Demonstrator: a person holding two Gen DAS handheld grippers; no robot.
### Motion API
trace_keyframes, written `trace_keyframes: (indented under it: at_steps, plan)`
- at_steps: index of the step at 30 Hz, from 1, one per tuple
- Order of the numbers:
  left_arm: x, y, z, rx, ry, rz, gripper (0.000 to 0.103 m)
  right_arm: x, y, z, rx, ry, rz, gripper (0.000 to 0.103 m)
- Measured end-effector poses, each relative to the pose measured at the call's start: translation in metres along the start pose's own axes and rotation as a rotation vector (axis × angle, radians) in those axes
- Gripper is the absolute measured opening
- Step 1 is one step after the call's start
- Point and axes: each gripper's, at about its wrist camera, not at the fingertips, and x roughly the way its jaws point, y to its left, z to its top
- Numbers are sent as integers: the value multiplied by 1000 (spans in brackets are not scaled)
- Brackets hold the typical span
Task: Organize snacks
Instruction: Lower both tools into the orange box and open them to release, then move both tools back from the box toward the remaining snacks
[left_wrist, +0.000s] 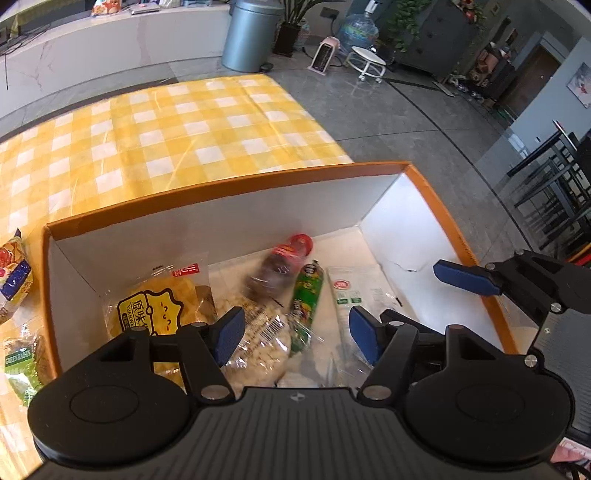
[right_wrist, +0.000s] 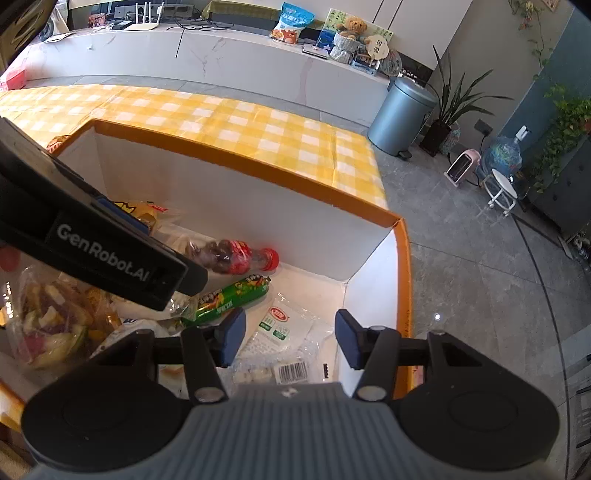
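Checked tablecloth (left_wrist: 184, 129), box (left_wrist: 221, 184), blurred bottle (left_wrist: 280, 266)

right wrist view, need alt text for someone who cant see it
An open right claw hovers over an orange-rimmed box holding a red-capped bottle, a green tube snack and a white packet. The left claw's black body crosses the left side, above a yellow checked tablecloth.

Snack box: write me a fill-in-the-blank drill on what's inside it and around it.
1. The bottle in the box has a ____ cap.
2. The green snack tube lies ____ the box.
3. The tablecloth is checked white and ____.
4. Both tongs, left and right, stand ____.

Missing: red; inside; yellow; open
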Motion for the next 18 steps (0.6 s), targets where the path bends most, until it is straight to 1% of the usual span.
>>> trace_keyframes:
  at_steps: [3, 6, 11, 14, 18]
  plan:
    - [-11, -4, -4, 23, -16, -7, 76, -12, 2, -1, -3, -14, -10, 54]
    - [-27, -8, -10, 43, -43, -13, 76, -26, 5, -3, 0, -34, -18, 58]
    - [-58, -14, -24, 91, -124, -19, 76, -49, 12, -8, 33, -76, -20, 59]
    - [-77, -15, -35, 118, -175, -13, 76, -64, 18, -12, 73, -114, -7, 59]
    - [-100, -11, -52, 124, -241, -2, 76, -81, 33, -17, 155, -171, 27, 59]
